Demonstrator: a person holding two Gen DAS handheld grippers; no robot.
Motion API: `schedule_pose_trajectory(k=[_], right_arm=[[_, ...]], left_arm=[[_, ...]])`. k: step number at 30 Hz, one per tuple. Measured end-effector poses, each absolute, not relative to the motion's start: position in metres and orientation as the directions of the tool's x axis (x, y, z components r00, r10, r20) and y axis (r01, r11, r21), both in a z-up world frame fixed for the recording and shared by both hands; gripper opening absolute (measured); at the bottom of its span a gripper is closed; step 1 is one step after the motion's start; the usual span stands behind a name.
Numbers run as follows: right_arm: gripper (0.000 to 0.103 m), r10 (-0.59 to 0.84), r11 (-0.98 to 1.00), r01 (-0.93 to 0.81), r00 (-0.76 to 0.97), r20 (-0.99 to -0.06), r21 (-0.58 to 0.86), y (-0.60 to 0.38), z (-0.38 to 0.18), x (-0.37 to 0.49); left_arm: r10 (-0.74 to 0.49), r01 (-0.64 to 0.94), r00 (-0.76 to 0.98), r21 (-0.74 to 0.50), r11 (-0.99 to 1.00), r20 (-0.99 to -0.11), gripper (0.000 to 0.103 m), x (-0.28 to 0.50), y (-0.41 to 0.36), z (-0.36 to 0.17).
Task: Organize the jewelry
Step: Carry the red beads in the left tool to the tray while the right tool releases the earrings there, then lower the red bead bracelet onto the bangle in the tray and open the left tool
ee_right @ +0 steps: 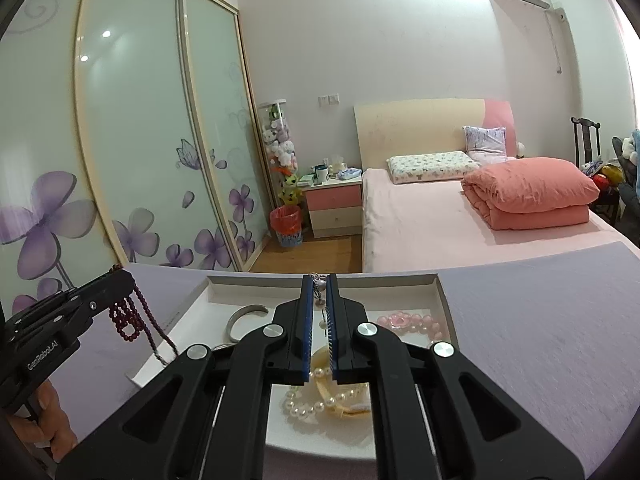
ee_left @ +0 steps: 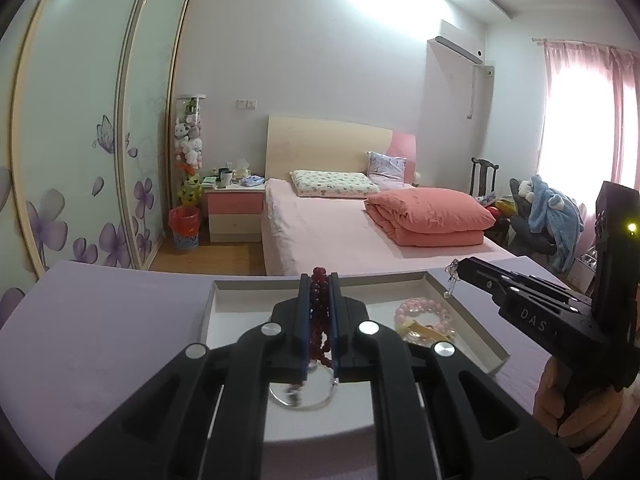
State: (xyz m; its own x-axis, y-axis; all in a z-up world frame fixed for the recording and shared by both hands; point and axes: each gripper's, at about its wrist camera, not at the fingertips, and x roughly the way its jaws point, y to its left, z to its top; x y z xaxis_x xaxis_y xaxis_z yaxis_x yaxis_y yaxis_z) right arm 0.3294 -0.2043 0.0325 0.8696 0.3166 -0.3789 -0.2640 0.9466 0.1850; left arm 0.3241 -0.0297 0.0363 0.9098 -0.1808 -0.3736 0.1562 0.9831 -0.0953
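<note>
Table: a lilac-covered top point(ee_right: 540, 320) with a shallow white tray point(ee_right: 438, 285) near its far edge; the landmark here is the tray.
Room: beyond the tray, wood floor, then a pink bed point(ee_left: 332, 236); wardrobe doors point(ee_left: 80, 120) far left.
Left gripper point(ee_left: 320, 280): clamped on a dark red bead string point(ee_left: 319, 316), held above the tray's near left part.
Right gripper point(ee_right: 319, 280): closed on a thin silver chain point(ee_right: 319, 284), over the tray's middle.
In the tray: pink bead bracelet point(ee_right: 412, 322) at right, pearl strand point(ee_right: 320, 402) near front, silver bangle point(ee_right: 244, 318) at left.
Open room: bare cloth on both sides of the tray.
</note>
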Motion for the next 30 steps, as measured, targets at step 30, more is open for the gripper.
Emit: schedule_pose_trajectory(k=[30], right_arm=[[0.043,0.312,0.948,-0.239,0.828,-0.466,0.208,-0.193,-0.002,0.365]], left_arm=[[-0.182,0.165,0.89,-0.077,0.983,-0.418,0.009,0.365,-0.035,0.0]])
